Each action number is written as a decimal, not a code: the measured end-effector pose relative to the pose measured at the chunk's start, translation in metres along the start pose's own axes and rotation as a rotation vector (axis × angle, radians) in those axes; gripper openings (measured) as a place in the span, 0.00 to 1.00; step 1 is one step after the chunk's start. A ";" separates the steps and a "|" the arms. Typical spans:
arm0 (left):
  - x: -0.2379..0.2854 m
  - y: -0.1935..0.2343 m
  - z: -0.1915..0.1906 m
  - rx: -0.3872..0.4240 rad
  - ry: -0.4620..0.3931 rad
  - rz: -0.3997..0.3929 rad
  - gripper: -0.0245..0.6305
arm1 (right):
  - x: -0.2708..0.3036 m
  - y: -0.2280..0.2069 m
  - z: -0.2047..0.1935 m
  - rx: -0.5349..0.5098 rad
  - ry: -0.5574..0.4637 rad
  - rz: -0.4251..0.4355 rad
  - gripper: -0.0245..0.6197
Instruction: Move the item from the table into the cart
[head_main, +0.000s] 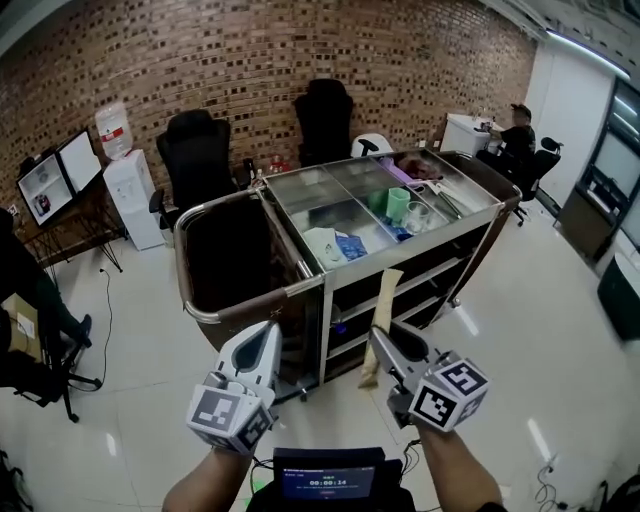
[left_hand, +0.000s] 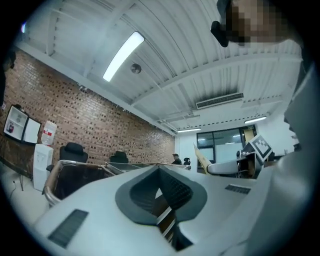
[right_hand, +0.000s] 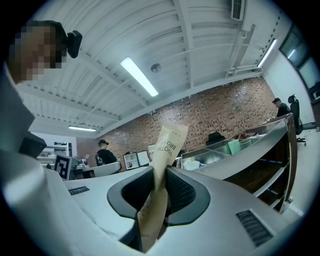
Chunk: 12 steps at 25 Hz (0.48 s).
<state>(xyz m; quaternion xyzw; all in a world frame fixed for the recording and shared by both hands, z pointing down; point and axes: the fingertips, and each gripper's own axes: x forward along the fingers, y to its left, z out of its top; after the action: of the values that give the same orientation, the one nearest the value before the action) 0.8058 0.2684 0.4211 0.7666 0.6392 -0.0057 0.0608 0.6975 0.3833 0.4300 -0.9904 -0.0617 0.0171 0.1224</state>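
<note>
Step in hand, as judged: carry. Item gripped, not yet in cart.

Holding: right gripper (head_main: 383, 342) clamped on flat tan paper packet (head_main: 384, 305); packet upright, just before near side of steel-topped service cart (head_main: 300, 268), below its top rim.

Idle: left gripper (head_main: 268, 338) jaws together, nothing between, also before cart's near side.

Next move likely needs: lift packet above cart's top rim, choose free compartment, part jaws.

Print on packet: "TOOTH BRUSH"; smaller print unreadable.
</note>
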 end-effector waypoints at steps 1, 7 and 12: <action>0.022 0.010 -0.001 -0.013 -0.002 -0.007 0.04 | 0.016 -0.017 0.003 0.003 -0.003 -0.008 0.14; 0.154 0.054 0.009 0.025 -0.004 0.012 0.04 | 0.100 -0.107 0.040 -0.015 -0.004 0.040 0.14; 0.333 0.062 0.079 0.023 0.013 0.073 0.04 | 0.175 -0.233 0.166 -0.050 0.038 0.113 0.14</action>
<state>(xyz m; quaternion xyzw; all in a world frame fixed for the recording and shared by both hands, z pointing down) 0.9332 0.5759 0.3193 0.7901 0.6110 -0.0058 0.0480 0.8351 0.6695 0.3223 -0.9952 -0.0038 0.0038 0.0976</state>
